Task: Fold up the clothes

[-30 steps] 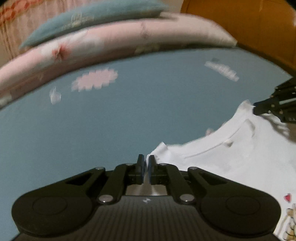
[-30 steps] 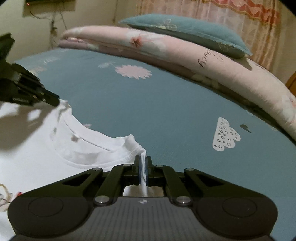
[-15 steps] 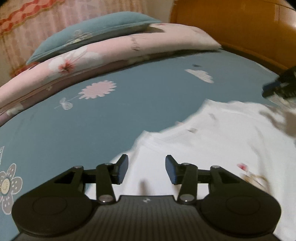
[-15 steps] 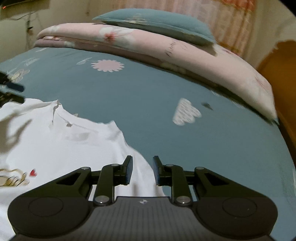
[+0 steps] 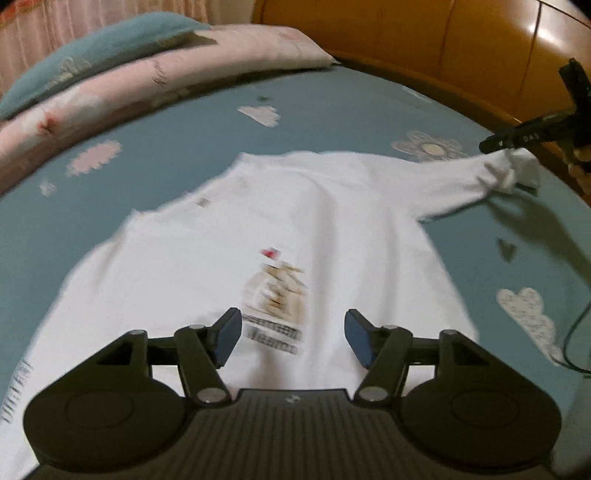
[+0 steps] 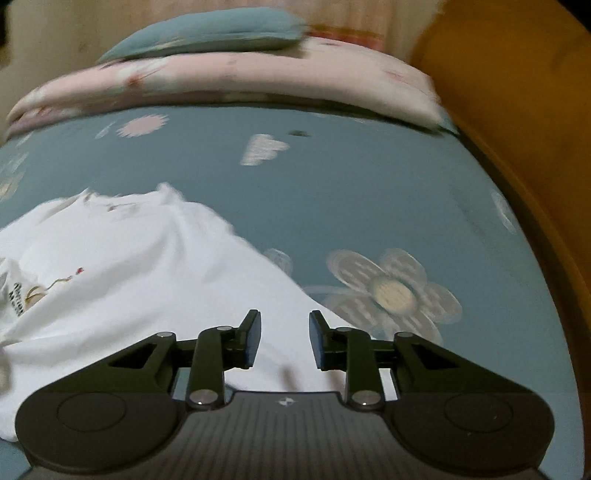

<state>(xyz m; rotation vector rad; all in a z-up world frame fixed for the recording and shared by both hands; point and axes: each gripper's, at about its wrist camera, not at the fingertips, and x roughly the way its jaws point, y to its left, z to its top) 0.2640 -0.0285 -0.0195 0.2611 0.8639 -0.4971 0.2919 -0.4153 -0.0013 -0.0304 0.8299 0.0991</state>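
A white T-shirt [image 5: 229,236] with a small printed picture on its chest lies spread face up on the blue bedsheet [image 5: 155,177]. My left gripper [image 5: 293,334] is open and empty, hovering over the chest print. My right gripper [image 6: 284,338] is open and empty above the shirt's right sleeve [image 6: 207,295]. In the left wrist view the right gripper [image 5: 496,144] shows at the far right, over the sleeve's end [image 5: 517,171], which lies bunched.
A pink floral folded quilt [image 6: 229,77] and a blue pillow [image 6: 207,29] lie at the far side of the bed. A wooden headboard [image 5: 443,40] borders the bed on the right. A thin dark cable [image 5: 576,339] lies at the right edge.
Both grippers were shut on the shirt's shoulders a second ago, then opened and let go. Both have pulled back; the left is now over the chest, the right over the right sleeve.
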